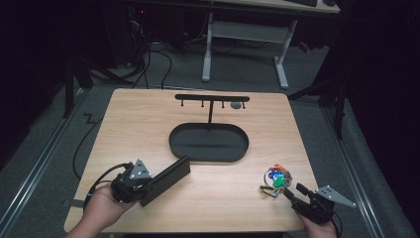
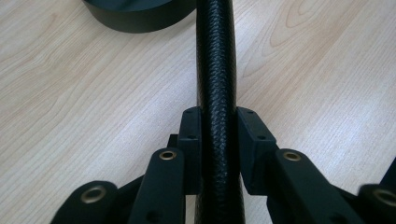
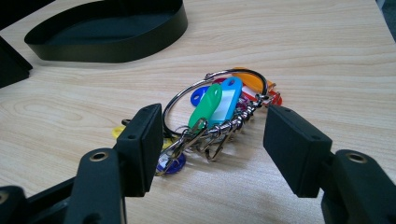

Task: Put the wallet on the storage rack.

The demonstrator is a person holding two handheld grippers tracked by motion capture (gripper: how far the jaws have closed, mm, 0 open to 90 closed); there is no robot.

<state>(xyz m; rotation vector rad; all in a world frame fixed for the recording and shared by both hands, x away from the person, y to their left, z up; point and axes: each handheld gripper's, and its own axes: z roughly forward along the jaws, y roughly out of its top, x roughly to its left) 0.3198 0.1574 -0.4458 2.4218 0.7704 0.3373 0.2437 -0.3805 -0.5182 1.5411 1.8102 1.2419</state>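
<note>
Keys (image 3: 219,116) look light and jangly, best taken by the ring; right gripper (image 3: 210,140) is held open around them, while the wallet (image 2: 215,93) is clamped by the left gripper (image 2: 217,135).

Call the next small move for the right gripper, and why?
Probably ease the right gripper forward and close on the key bunch. Its fingers stand open on either side of the ring and coloured tags, which lie on the table ungripped. The left gripper is already shut on the black wallet.
</note>
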